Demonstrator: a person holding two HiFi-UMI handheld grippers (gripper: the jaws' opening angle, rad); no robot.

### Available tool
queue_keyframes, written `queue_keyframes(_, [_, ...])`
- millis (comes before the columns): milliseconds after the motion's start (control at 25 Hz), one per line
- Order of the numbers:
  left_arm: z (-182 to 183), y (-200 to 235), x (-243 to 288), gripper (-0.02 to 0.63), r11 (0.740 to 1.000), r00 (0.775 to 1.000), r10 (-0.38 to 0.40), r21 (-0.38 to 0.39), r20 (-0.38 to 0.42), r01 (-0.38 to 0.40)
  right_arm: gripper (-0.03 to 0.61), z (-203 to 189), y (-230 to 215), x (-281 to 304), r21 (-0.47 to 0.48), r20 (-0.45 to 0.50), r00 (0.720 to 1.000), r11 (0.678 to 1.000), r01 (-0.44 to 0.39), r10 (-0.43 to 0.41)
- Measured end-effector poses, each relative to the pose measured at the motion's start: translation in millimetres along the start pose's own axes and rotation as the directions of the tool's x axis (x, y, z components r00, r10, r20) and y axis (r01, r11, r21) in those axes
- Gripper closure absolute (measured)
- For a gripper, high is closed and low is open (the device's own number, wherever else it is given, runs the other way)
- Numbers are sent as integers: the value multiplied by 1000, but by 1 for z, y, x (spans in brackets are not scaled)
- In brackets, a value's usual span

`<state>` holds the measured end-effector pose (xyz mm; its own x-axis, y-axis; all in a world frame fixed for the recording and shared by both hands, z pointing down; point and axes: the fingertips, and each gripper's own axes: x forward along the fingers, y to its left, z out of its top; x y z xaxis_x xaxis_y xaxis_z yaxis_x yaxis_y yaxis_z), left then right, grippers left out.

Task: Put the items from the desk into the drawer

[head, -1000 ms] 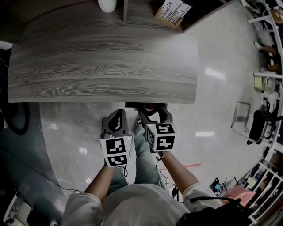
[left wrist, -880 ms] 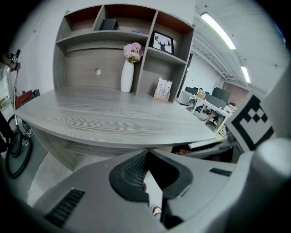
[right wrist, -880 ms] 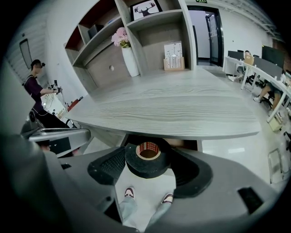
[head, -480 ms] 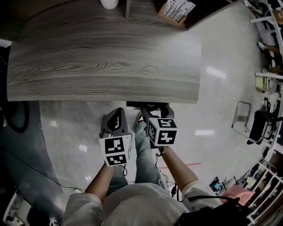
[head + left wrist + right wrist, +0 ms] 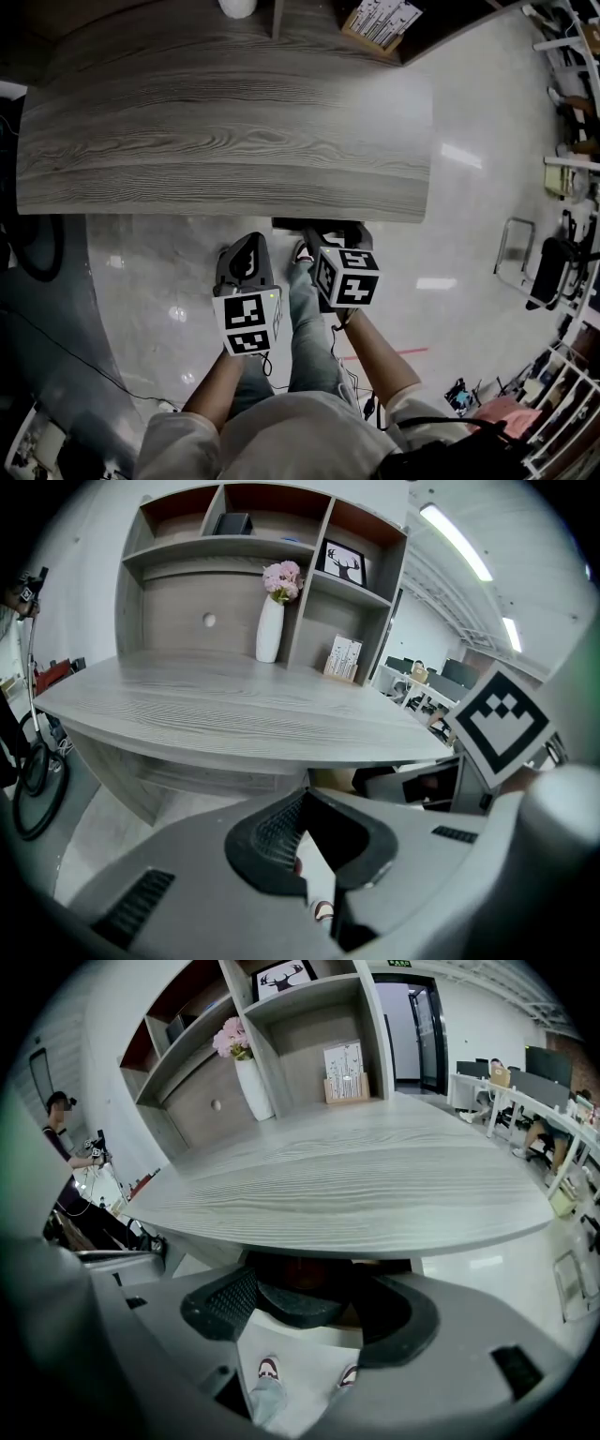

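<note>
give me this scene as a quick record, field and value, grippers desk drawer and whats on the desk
left gripper: held low in front of the desk, fingers tip to tip, holding nothing
right gripper: fingers apart, at the drawer; a dark part sits between them, contact unclear
desk: grey wood-grain top, front part bare
drawer: dark front under the desk edge, looks shut
vase: white, pink flowers, upright at the back of the desk
</note>
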<state>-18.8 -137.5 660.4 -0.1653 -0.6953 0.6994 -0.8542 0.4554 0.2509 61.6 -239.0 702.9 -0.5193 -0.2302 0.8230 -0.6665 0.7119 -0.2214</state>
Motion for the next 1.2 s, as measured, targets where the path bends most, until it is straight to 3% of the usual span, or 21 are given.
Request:
queue_keyframes(360, [-3, 0, 2, 617, 1000, 1000, -5, 3, -7, 6, 272, 5, -6, 0, 42, 45, 998, 999, 33, -35])
queue_keyframes(720, [1, -2, 4, 617, 1000, 1000, -13, 8, -1, 13, 274, 2, -10, -1, 56, 28, 999, 997, 44, -45])
queue_keyframes(1200, [3, -4, -2, 617, 1000, 1000, -11, 9, 14, 11, 376, -3, -11, -16, 61, 30, 997, 996, 64, -66])
